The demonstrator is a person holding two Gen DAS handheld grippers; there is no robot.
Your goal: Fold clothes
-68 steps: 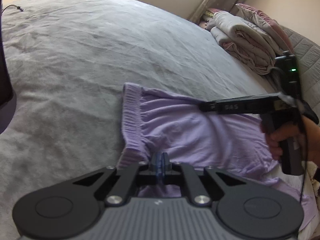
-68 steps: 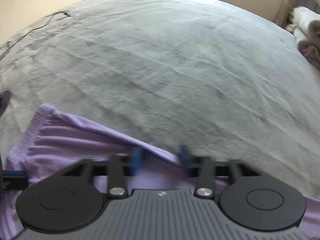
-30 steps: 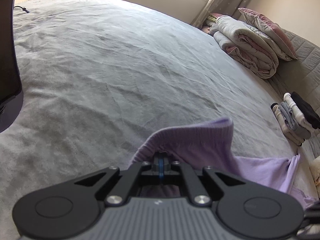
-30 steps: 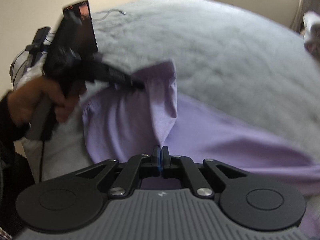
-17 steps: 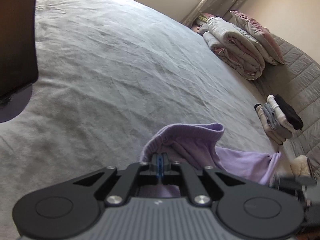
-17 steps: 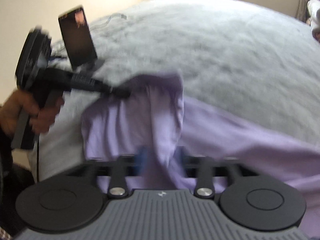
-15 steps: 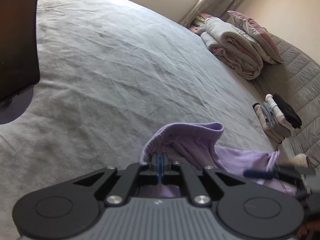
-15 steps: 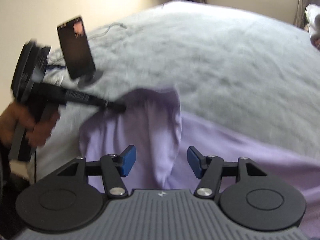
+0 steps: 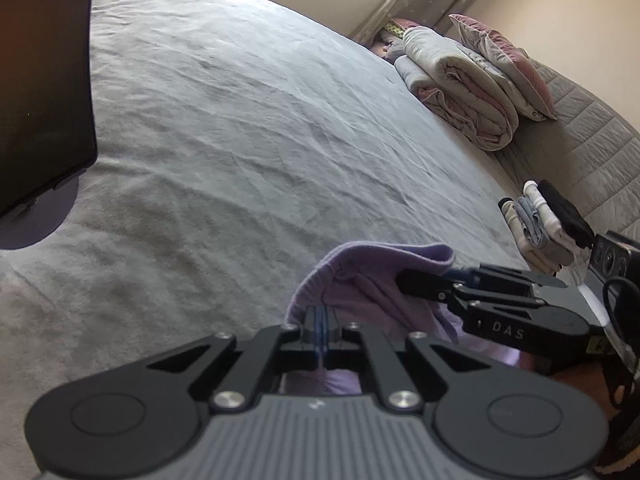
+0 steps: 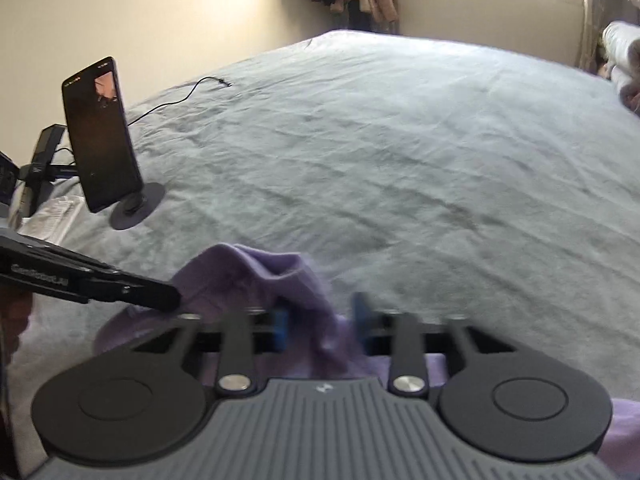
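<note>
Since a second ago your right gripper (image 10: pixel 320 326) has let go of the lilac garment (image 10: pixel 248 276), swung in beside the left, and is closing again, blue pads not yet pressing, a hanging fold of cloth between them. Your left gripper (image 9: pixel 320 322) is pressed together, pinching the ribbed hem, which lifts that corner off the grey bedspread (image 9: pixel 248 120) while the rest trails back under both tools.

If the right jaws catch only the outer layer of that fold, the corner will slip or the layers will skew when you pull apart. With both tools this close, the fingers could knock together and jerk the hem out of the left pinch.

Farther off, a phone on its stand (image 10: pixel 102 136) sits on the bed to your left; a wide sweep could tip it. The stack of folded clothes (image 9: pixel 540 216) lies beyond on your right.
</note>
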